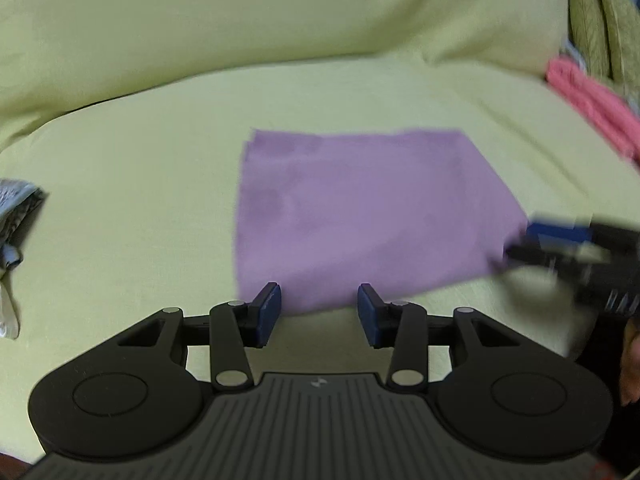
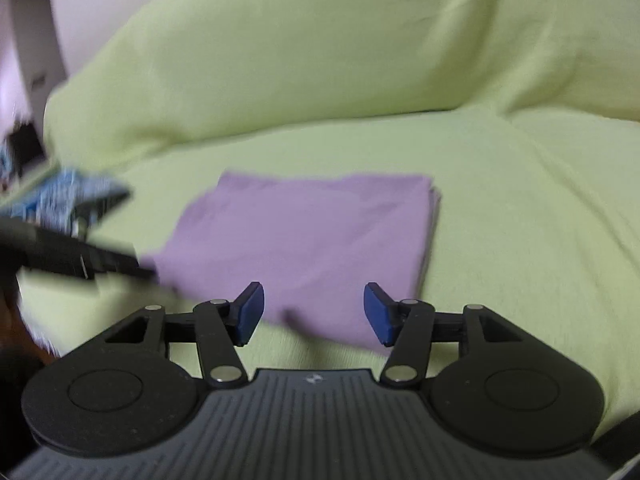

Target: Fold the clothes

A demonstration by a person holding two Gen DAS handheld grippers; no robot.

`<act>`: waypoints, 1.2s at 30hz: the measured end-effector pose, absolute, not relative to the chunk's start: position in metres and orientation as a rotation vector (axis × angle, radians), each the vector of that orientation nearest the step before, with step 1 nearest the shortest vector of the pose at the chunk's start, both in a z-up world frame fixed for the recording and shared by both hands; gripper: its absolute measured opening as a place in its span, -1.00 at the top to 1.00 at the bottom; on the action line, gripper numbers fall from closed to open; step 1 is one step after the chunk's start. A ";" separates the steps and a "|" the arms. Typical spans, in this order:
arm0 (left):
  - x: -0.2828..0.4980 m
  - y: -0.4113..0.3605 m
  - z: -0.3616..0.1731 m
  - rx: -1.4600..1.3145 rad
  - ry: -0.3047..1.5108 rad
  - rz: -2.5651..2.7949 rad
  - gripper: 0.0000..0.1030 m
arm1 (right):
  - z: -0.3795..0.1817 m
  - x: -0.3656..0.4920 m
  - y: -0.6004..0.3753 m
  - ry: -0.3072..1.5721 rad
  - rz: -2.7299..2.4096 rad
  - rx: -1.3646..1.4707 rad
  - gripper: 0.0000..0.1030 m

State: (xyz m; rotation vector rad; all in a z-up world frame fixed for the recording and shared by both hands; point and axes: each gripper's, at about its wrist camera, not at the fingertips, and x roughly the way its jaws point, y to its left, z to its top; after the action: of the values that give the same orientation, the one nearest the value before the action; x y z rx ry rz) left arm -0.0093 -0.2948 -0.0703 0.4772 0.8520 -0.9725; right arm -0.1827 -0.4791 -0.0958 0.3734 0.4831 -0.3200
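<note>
The left wrist view is being filled at the bottom by the left gripper [image 1: 319,312], whose blue pads [image 1: 268,312] are being held apart with nothing between them, just over the near edge of the purple cloth [image 1: 360,216]. The cloth is being shown folded into a flat square, lying on the yellow-green cover [image 1: 128,208] of a seat. At the cloth's right corner the right gripper [image 1: 560,248] is being seen, blurred; its grip cannot be told from this view. Well to the right of the cloth a pink fabric [image 1: 592,104] is lying, and well to its left a grey patterned fabric [image 1: 16,208].

In the right wrist view the right gripper [image 2: 314,312] is being held released, its jaws parted over the cloth's [image 2: 304,236] near edge and empty. The left gripper [image 2: 88,256] is being seen blurred at the cloth's left corner.
</note>
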 end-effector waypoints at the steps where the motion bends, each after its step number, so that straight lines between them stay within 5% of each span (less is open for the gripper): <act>1: -0.013 -0.301 -0.072 0.505 0.867 -0.972 0.05 | -0.095 -0.184 -0.482 0.471 -0.322 0.392 -0.02; 4: -0.020 -0.314 -0.073 0.565 0.886 -0.947 -0.03 | -0.094 -0.186 -0.488 0.450 -0.325 0.441 -0.02; 8: -0.018 -0.318 -0.070 0.549 0.896 -0.922 -0.50 | -0.097 -0.191 -0.490 0.440 -0.325 0.452 -0.08; 15: -0.003 -0.322 -0.078 0.529 0.923 -0.904 -0.98 | -0.103 -0.194 -0.486 0.424 -0.310 0.391 -0.15; 36: 0.022 -0.330 -0.078 0.392 0.864 -0.892 -0.98 | -0.110 -0.200 -0.484 0.467 -0.324 0.357 -0.38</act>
State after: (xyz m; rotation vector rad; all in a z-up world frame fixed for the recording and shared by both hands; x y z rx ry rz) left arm 0.0223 -0.3300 -0.0780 0.3916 0.8641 -0.8924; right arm -0.1998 -0.4845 -0.1096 0.3568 0.4668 -0.3243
